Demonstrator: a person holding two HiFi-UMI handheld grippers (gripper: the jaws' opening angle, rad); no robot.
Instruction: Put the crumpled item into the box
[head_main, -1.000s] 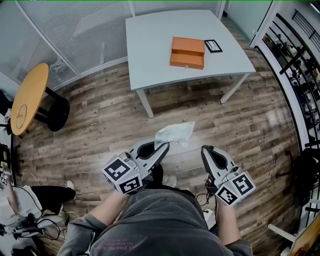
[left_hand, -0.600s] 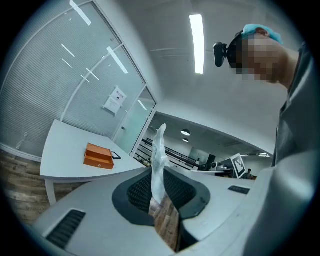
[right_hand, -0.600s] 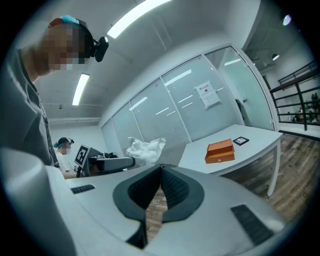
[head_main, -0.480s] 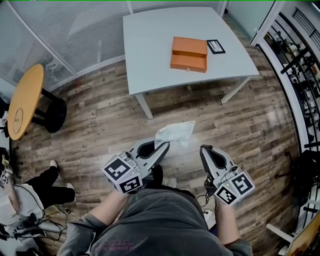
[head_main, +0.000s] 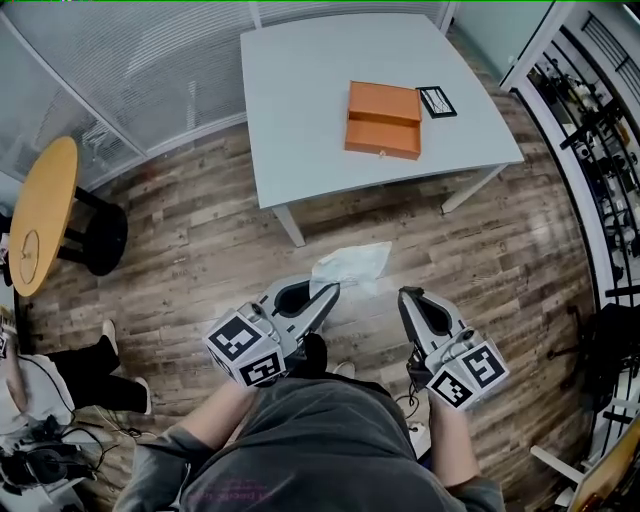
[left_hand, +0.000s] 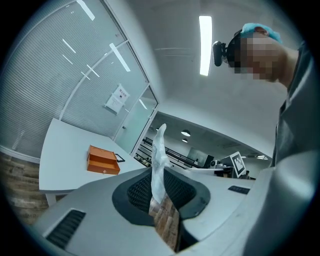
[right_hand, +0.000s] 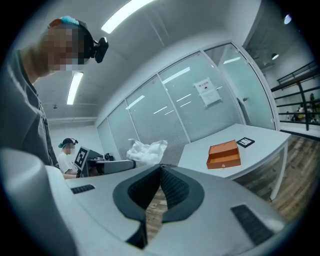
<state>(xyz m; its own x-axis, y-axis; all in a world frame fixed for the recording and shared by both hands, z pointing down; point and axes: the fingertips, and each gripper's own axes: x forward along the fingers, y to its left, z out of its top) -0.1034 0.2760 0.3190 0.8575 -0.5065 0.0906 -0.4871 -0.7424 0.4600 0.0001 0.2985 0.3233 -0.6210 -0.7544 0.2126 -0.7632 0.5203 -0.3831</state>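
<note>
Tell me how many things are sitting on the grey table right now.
2: an orange box near the middle of the grey table, and a small black-framed card close beside it, toward the right in the head view. Nothing else shows there.

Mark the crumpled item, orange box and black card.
crumpled item (head_main: 354, 264), head view, middle of its loose part.
orange box (head_main: 383, 121), head view, centre of its top.
black card (head_main: 437, 101), head view, its centre.

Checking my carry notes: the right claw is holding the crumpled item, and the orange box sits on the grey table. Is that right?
Not quite: the left claw is holding the crumpled item, as the left gripper view shows. The orange box does sit on the grey table.
</note>
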